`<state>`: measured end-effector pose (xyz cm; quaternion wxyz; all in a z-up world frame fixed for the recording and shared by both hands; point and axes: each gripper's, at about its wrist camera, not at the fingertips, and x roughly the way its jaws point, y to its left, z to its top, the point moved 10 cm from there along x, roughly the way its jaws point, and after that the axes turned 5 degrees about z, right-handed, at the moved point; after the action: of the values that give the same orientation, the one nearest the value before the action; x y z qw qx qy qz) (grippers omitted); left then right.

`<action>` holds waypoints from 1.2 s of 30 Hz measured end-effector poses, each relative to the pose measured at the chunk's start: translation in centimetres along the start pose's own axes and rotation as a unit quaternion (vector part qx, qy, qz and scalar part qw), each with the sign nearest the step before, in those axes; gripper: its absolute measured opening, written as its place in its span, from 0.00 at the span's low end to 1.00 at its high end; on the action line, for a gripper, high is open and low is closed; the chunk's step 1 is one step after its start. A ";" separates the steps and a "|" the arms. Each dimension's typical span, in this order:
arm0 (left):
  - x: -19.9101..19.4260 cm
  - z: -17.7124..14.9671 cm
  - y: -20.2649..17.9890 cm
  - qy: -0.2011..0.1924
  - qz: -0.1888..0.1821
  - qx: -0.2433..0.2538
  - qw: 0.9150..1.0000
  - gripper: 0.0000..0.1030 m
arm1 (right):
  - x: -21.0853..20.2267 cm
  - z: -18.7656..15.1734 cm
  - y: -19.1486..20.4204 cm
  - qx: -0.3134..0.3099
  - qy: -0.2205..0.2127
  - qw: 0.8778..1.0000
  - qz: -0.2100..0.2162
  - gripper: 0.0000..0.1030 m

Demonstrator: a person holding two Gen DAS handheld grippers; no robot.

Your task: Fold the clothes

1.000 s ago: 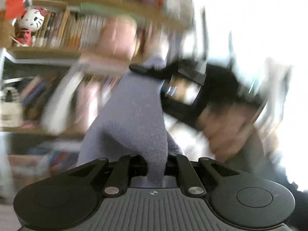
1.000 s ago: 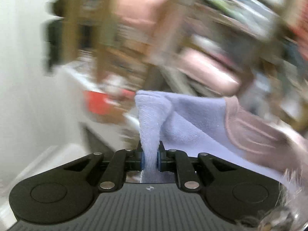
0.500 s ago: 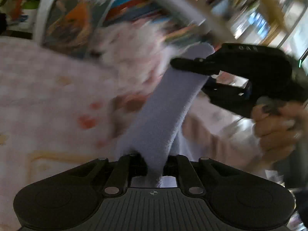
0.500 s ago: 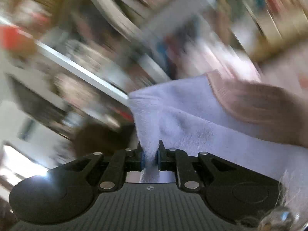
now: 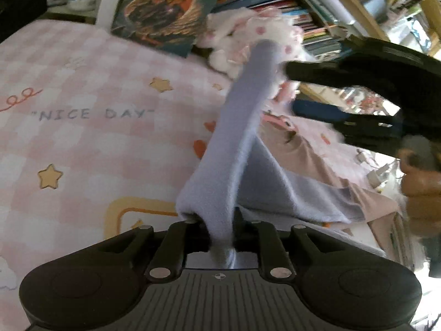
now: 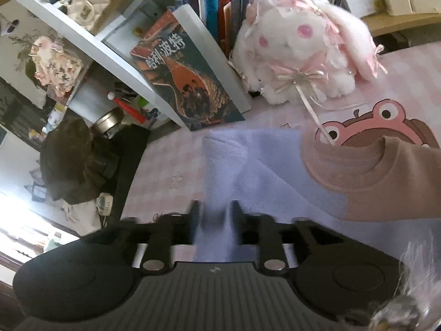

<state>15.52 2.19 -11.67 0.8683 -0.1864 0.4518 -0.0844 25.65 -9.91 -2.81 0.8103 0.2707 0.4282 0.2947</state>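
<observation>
A lavender fleece garment with a tan-pink collar panel hangs stretched between my two grippers above a pink checked bedspread. My left gripper is shut on one corner of the lavender cloth. My right gripper is shut on the other corner; it also shows in the left wrist view at the far end of the cloth, held by a hand. The garment droops toward the bed below.
A white and pink plush bunny sits at the head of the bed against a bookshelf. A large book leans beside it. A dark bag lies off the bed's left edge.
Both grippers have swung down from facing the shelves to facing the bed, carrying the garment with them. The cloth now hangs low over the bedspread.
</observation>
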 end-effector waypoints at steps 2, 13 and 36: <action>-0.1 0.0 0.8 0.001 0.010 -0.017 1.000 0.23 | -1.9 0.3 0.0 -0.029 -0.016 0.999 -0.001 0.43; -1.4 -1.0 3.6 -0.003 0.060 -0.039 0.997 0.37 | -11.6 -4.0 -10.2 -0.006 -0.049 0.993 -0.111 0.55; -2.7 -7.2 0.1 -0.009 0.046 -0.101 0.994 0.46 | -15.8 -15.8 -16.6 -0.174 0.023 0.953 -0.248 0.48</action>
<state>8.12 1.35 -13.43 0.8520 -0.2533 0.4582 0.0031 8.95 -29.46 -13.53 0.8822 0.0037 0.4428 0.1603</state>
